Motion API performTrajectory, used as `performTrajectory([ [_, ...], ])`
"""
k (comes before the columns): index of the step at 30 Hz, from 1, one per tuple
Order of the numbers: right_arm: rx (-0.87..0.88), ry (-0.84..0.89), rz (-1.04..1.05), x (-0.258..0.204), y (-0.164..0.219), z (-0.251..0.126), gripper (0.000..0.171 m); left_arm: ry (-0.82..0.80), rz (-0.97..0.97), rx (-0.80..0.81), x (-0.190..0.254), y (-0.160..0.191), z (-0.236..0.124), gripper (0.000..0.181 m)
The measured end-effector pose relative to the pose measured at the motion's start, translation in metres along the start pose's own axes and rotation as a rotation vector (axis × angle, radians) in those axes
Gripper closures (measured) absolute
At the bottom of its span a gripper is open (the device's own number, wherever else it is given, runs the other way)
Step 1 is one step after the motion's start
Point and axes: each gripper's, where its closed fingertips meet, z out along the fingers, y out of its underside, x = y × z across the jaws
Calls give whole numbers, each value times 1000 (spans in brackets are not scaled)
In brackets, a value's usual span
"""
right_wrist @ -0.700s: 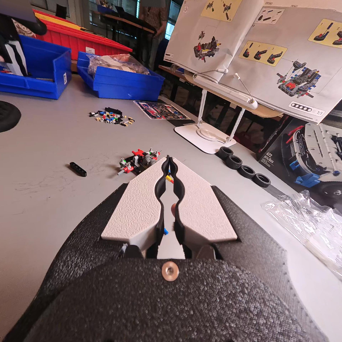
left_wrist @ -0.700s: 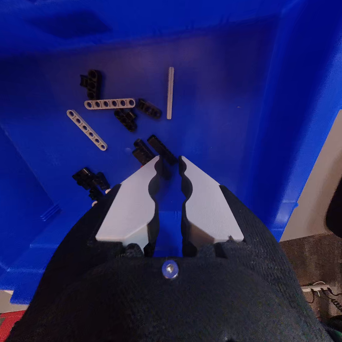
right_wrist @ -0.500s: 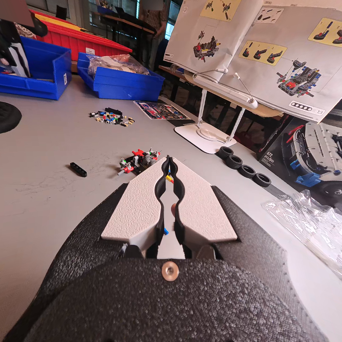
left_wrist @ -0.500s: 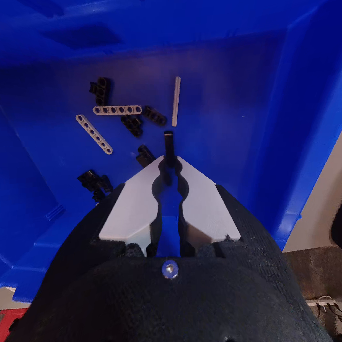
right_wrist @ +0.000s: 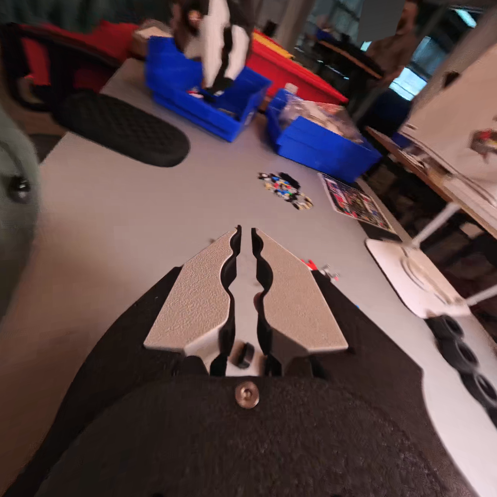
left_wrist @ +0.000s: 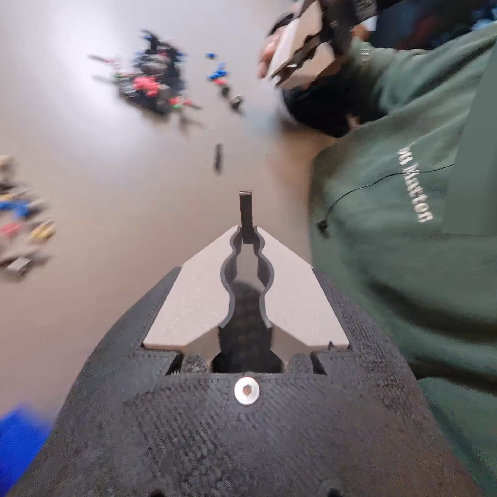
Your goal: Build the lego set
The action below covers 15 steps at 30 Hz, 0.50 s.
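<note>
Your left gripper point(left_wrist: 246, 228) is pinching a black beam point(left_wrist: 245, 212) right at the fingertips, with most of the piece sticking straight out past them, above the table point(left_wrist: 94, 166). It's small, light, stiff plastic, so weight is no worry, but it's slick and you've only got the end of it. I'd guess a sideways knock would twist it in the grip or pop it out. If you need to press it onto something, a hold nearer the middle, flat sides against the pads, would probably be steadier.

Your right gripper point(right_wrist: 245, 230) is holding nothing. The fingers sit a narrow gap apart, not touching, and it hangs over bare table.

The half-built model point(left_wrist: 153, 80) sits further out ahead of the left gripper, blurry in that view, with a few loose bits point(left_wrist: 223, 83) just beside it and another dark beam point(left_wrist: 218, 158) lying alone between it and your tips. Off to the left there's a parts pile point(left_wrist: 18, 215), well apart from the model.

In the right wrist view you've got two blue bins point(right_wrist: 209, 107) at the far side, a sticker sheet point(right_wrist: 355, 201), the white stand base point(right_wrist: 414, 277) and a row of tyres point(right_wrist: 462, 355) along the right edge. Nothing seems to block the way to the model itself, though those loose bits next to it look easy to scatter if you come in low. Your sleeve point(left_wrist: 403, 215) crowds the right side too.
</note>
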Motion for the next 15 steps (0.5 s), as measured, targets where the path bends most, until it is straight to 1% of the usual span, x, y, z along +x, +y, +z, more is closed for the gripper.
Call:
performTrajectory([
  [2, -9, -85, -95, -21, -5, 14, 161, 155, 12, -23, 20, -11, 43, 175],
  [4, -38, -131, -187, -35, -5, 24, 151, 282, 14, -81, 33, -15, 84, 176],
  [6, -58, -158, -252, -45, -4, 30, 142, 360, 30, -160, 41, -14, 120, 176],
  [9, -100, -208, -303, -59, 5, 33, 135, 439, 53, -234, 49, -15, 154, 175],
  [10, -113, -206, -321, -61, 9, 33, 136, 450, 58, -254, 49, -15, 162, 175],
  [11, -124, -204, -333, -62, 12, 32, 142, 457, 64, -270, 50, -15, 168, 175],
  [13, -140, -193, -342, -61, 17, 30, 162, 473, 65, -290, 50, -14, 176, 175],
  [15, -176, -206, -306, -61, 26, 28, 165, 460, 48, -288, 46, -14, 180, 175],
])
